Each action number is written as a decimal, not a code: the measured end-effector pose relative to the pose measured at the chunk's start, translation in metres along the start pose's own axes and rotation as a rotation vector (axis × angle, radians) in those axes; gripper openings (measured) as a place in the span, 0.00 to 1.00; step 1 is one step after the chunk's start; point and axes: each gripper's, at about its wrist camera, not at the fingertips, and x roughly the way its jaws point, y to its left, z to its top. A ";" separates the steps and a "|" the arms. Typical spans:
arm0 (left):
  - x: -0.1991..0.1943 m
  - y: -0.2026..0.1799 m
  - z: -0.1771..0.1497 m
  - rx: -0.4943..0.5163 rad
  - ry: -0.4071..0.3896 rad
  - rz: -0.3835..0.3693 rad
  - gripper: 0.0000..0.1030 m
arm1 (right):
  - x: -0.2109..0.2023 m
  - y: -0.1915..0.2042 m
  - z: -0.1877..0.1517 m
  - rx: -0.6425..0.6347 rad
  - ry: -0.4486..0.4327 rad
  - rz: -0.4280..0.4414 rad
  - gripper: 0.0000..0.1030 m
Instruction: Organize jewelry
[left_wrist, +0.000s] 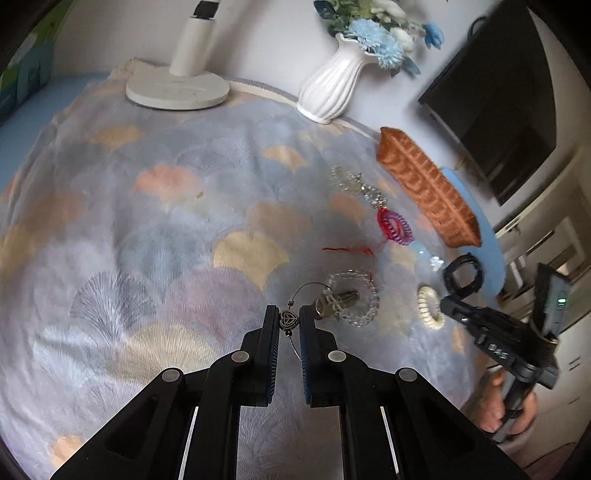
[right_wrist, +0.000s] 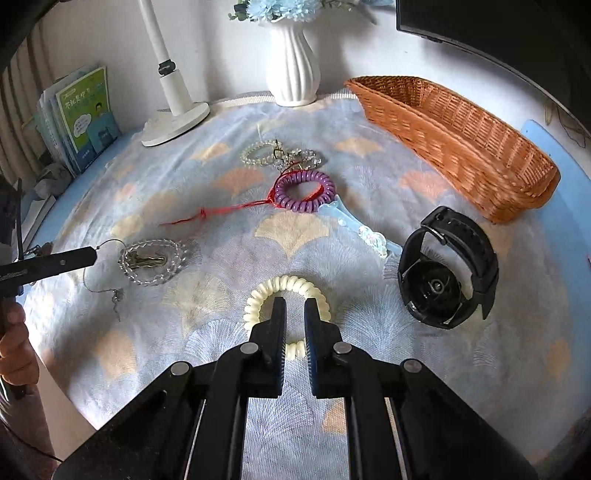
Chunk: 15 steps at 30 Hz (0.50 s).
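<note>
My left gripper (left_wrist: 289, 318) is narrowly open around a small metal heart charm (left_wrist: 288, 319) on a wire key ring with keys (left_wrist: 334, 300), beside a clear bead bracelet (left_wrist: 356, 297). My right gripper (right_wrist: 294, 314) is narrowly open over a cream coil hair tie (right_wrist: 286, 288) and touches nothing that I can see. Jewelry lies on the patterned cloth: a purple coil tie (right_wrist: 304, 190) with a red cord (right_wrist: 207, 214), clear bead bracelets (right_wrist: 277, 153), a pale blue hair clip (right_wrist: 360, 229) and a black watch (right_wrist: 447, 267). The orange wicker basket (right_wrist: 461, 140) is empty.
A white vase with blue flowers (right_wrist: 293, 70) and a white lamp base (right_wrist: 173, 122) stand at the back. Books (right_wrist: 83, 114) lean at the left. A dark monitor (left_wrist: 495, 110) stands behind the basket. The left gripper also shows in the right wrist view (right_wrist: 55, 262).
</note>
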 end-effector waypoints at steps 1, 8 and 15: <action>-0.002 -0.001 0.000 0.005 -0.008 -0.012 0.10 | 0.002 0.000 0.000 0.005 0.007 0.008 0.12; 0.001 -0.050 0.020 0.125 -0.045 -0.120 0.10 | 0.005 0.005 0.000 0.009 0.021 0.031 0.12; -0.004 -0.070 0.023 0.152 -0.067 -0.191 0.10 | -0.010 -0.004 0.000 0.003 -0.027 0.013 0.12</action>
